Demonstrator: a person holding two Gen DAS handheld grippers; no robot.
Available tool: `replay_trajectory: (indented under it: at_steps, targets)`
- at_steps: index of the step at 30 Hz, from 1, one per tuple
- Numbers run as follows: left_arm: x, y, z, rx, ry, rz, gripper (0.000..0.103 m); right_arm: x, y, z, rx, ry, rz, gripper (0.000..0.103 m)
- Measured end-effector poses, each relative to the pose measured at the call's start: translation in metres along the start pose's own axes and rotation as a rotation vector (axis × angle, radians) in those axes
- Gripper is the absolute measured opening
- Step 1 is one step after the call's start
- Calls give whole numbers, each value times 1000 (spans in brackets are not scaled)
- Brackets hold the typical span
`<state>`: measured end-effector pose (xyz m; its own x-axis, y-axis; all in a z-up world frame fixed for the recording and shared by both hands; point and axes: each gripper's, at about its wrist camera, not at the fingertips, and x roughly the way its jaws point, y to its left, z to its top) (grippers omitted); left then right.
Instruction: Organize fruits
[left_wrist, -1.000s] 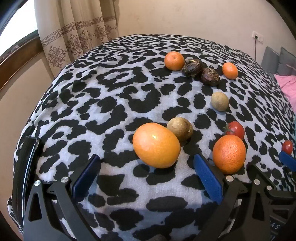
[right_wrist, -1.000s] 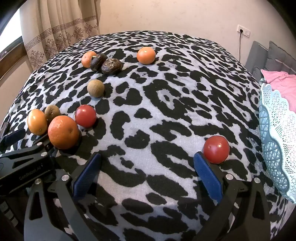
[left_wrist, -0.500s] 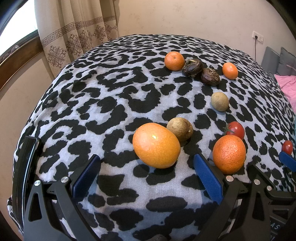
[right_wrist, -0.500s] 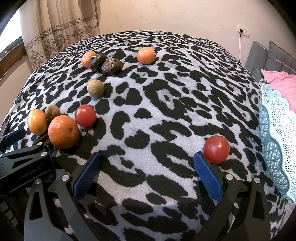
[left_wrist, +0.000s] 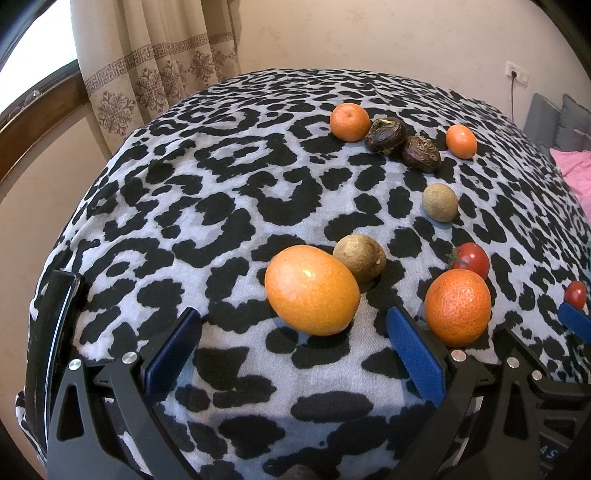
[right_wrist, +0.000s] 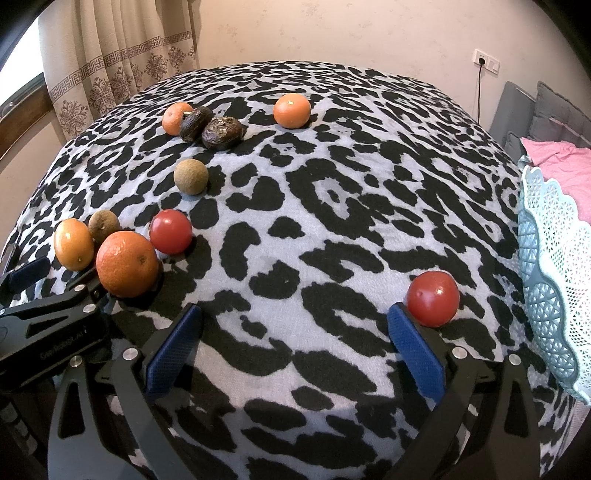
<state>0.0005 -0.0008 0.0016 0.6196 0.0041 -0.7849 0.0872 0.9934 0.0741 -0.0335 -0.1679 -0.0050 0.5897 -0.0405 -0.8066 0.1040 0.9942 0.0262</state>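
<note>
The left wrist view showed the left gripper (left_wrist: 291, 339) low over the near edge of the surface, a table under a black-and-white leopard-print cloth (left_wrist: 229, 177), its blue-padded jaws spread wide and holding nothing. Just ahead of the gap between them lay a smooth oval orange fruit (left_wrist: 312, 290), with a dull brown round fruit (left_wrist: 359, 257) touching it from behind. Beside the right-hand jaw sat a pebbly round orange (left_wrist: 457, 307), and a small red tomato with a green stem (left_wrist: 470, 259) lay just beyond it. Further toward the far edge a tan round fruit (left_wrist: 440, 202) lay alone. Near the far edge stood a row: a small orange tangerine (left_wrist: 349, 122) touching a dark wrinkled brown fruit (left_wrist: 385, 134), a second dark wrinkled fruit (left_wrist: 421, 153) against that one, and another small tangerine (left_wrist: 460, 141) slightly apart.

In the right wrist view the right gripper (right_wrist: 293, 341) also hung over the near edge with jaws spread and empty. A second red tomato (right_wrist: 433, 299) rested just beyond the tip of its right-hand jaw, well apart from the other fruits gathered on the left side of the surface. At the right edge stood a pale teal lattice plastic basket (right_wrist: 550, 266); whether anything lay in it could not be told. The left gripper's black frame showed at the lower left, next to the pebbly orange. A beige patterned curtain (right_wrist: 122, 62) hung behind the far left corner.
</note>
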Motion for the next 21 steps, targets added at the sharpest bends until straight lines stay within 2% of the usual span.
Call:
replay_trajectory:
  at_steps: [21]
  targets:
    - [-1, 1, -2, 0, 0, -1, 98, 2, -1, -1, 3, 0, 6, 101]
